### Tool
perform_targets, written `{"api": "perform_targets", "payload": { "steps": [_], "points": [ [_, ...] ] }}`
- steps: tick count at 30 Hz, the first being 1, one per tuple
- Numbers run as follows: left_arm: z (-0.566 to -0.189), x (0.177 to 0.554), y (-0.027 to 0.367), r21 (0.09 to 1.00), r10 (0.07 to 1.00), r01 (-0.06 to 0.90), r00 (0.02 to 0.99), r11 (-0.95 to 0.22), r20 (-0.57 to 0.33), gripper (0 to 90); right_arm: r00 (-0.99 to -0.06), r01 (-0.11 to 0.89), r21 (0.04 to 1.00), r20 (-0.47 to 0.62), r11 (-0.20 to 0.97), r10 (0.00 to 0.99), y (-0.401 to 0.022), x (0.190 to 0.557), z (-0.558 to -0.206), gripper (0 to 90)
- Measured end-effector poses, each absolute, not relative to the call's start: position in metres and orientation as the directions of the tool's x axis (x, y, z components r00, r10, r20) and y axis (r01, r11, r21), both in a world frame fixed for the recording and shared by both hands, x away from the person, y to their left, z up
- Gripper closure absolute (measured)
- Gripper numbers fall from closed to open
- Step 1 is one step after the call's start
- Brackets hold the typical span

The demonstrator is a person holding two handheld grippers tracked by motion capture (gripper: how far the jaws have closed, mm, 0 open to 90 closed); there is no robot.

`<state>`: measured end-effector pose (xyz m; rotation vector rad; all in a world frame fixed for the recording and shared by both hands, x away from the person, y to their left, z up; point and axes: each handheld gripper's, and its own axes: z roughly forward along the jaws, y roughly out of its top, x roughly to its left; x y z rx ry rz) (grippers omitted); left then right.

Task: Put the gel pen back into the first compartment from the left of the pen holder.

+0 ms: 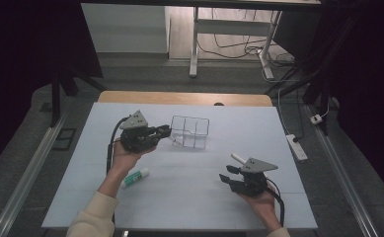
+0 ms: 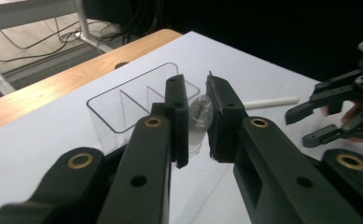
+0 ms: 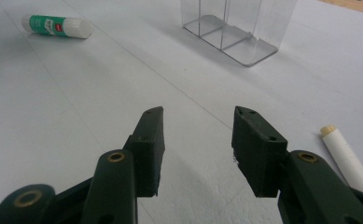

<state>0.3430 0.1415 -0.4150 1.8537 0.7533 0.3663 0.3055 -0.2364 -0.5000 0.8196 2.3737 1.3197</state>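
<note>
A dark room [image 1: 26,39] is seen around the work area, with grey flooring [image 1: 21,148], a white-legged desk [image 1: 194,49] at the far side and loose cables [image 1: 239,47] beneath it. A white power strip [image 1: 296,146] lies on the floor to the right. The middle is taken up by a pale blue table surface [image 1: 179,192], backed by a wooden edge [image 1: 184,98] on its far side.

A clear plastic organiser [image 1: 190,131] with divided compartments is stood upright on the far middle of the surface. Just left of it the left gripper [image 1: 166,132] is held above the table, its jaws clenched on a small clear capped tube [image 2: 199,113] right beside the organiser's near wall. At the near right, the right gripper [image 1: 229,176] is held low over the surface with its jaws released and nothing between them.

A white stick [image 1: 238,158] lies on the table just beside the right gripper, on its far side. A green-and-white glue stick [image 1: 134,177] lies at the near left, by the person's left forearm [image 1: 108,185].
</note>
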Motion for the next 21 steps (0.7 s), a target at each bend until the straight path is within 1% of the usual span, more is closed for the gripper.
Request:
{"api": "perform_targets", "payload": {
  "steps": [11, 15, 21],
  "points": [
    [-0.415, 0.354, 0.146, 0.898, 0.679, 0.351, 0.729, -0.266, -0.084, 79.5, -0.790, 0.332, 0.847, 0.008, 0.416, 0.614, -0.237, 0.306, -0.501, 51.5],
    [-0.411, 0.358, 0.150, 0.897, 0.689, 0.358, 0.719, -0.258, -0.089, 79.4, -0.793, 0.331, 0.847, 0.010, 0.417, 0.609, -0.236, 0.306, -0.502, 51.4],
    [-0.402, 0.362, 0.153, 0.895, 0.704, 0.358, 0.707, -0.267, -0.073, 79.4, -0.792, 0.332, 0.844, 0.007, 0.420, 0.611, -0.236, 0.306, -0.502, 51.2]
  ]
}}
